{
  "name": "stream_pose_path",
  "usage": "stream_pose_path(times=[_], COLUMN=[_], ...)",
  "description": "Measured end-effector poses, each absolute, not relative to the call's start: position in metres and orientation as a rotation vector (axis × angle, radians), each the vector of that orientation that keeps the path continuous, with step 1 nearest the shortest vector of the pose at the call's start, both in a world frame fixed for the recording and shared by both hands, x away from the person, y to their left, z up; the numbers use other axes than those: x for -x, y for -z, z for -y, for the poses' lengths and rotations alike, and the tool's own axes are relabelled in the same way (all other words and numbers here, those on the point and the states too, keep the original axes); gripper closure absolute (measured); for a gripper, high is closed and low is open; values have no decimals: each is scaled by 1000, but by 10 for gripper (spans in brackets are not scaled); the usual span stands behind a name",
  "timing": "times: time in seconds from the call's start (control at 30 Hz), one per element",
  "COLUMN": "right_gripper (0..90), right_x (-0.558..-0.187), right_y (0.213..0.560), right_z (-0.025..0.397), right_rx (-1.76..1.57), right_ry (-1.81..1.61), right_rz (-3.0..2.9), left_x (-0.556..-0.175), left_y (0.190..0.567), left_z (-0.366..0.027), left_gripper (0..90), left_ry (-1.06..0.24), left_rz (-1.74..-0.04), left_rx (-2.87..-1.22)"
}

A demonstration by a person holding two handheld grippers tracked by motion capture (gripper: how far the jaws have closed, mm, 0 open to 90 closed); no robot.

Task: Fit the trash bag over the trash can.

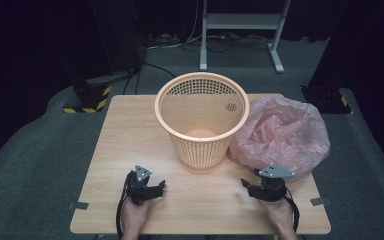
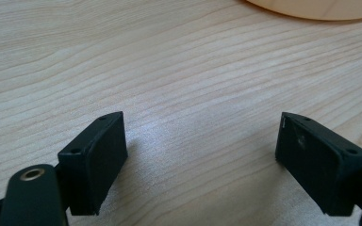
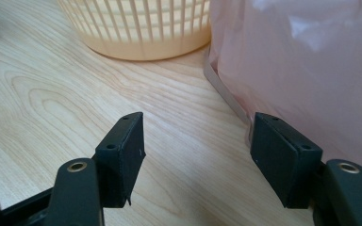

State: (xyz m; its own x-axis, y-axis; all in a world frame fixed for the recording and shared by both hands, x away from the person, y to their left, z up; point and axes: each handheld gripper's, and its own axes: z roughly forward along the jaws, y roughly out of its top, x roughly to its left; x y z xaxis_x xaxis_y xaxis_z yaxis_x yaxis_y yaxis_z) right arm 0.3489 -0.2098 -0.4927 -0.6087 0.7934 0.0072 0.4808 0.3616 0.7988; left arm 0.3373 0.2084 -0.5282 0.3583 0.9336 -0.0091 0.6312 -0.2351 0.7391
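Right jaws: the right gripper (image 3: 195,155) is spread wide and holds nothing; the pink plastic bag (image 3: 306,70) lies just beside its outer jaw.
Left jaws: the left gripper (image 2: 200,157) is also released, with bare table (image 2: 169,61) between them.
Ahead of the jaws: the orange basket (image 1: 201,117) stands upright, touching the bag.
Risk: I think the thin film can slip out when pinched, or the bag can drag and tip the light basket.
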Motion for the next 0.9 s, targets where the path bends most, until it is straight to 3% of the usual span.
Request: stream_pose_path(times=[0.4,0.9], right_gripper=[364,307], right_x=[-345,-345], right_y=[483,465], right_z=[206,204], right_rx=[-1068,-1055], right_ry=[-1160,-1193], right_rz=[-2274,-2260], left_x=[-337,-337], left_y=[528,528], left_z=[-208,-208], left_gripper=[174,175], left_ry=[-587,-586], left_rz=[-1355,-1355], left_rx=[-1964,-1964])
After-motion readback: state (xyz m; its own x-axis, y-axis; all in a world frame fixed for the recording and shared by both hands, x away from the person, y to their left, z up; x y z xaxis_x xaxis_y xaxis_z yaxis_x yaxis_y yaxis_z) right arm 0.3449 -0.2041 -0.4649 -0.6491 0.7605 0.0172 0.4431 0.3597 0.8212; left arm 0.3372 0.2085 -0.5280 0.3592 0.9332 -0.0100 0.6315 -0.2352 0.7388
